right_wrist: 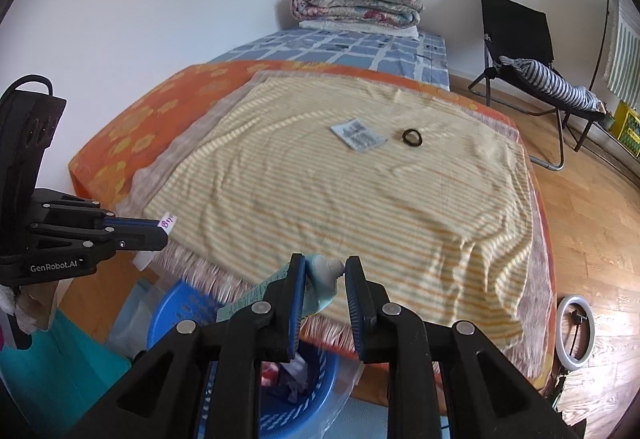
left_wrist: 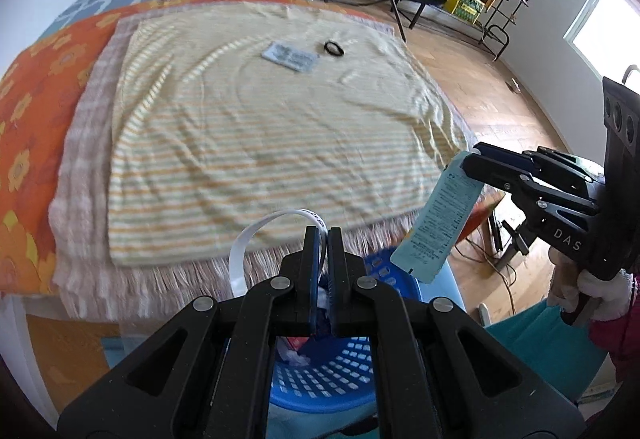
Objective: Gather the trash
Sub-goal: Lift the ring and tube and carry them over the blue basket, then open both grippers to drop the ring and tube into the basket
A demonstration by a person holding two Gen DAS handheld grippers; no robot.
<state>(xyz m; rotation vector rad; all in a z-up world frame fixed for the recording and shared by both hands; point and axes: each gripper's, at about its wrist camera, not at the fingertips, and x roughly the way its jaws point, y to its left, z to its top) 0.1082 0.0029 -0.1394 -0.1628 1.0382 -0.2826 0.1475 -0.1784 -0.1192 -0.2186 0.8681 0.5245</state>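
1. Both grippers are loaded and sitting right over the blue basket (left_wrist: pixel 340 371) at the foot of the bed, so I'd call this the drop step. The left gripper (left_wrist: pixel 323 235) has its jaws pinched fully together on a white paper strip (left_wrist: pixel 256 235) that loops up and off to the side. The right gripper (right_wrist: pixel 325 269) is only narrowly apart, clamped on a pale teal tube (right_wrist: pixel 320 287), a squeezed-flat toothpaste sort of thing.
2. To do it well, I'd get each item fully over the basket's mouth before letting go. The tube hangs long and flat below the jaws, so its tail should be inside the rim first or it could tip out over the edge. The strip is light and curly, so it might flutter; release it low.
3. The basket is hard plastic with a perforated wall, and there's already some crumpled stuff in it. Looks like a clear bag lies around it, hard to be sure.
4. Still left on the bed: a small printed packet (right_wrist: pixel 359 134), flat and crinkly-looking, and a black hair tie (right_wrist: pixel 412 137) just beside it, not touching. Both sit well away from the grippers.
5. They lie on a soft cream striped towel (right_wrist: pixel 360 207), slightly rumpled, with a fringed edge, over an orange floral sheet (right_wrist: pixel 132 135). Grabbing thin, flat things off cloth will probably snag fabric, so pinch shallow.
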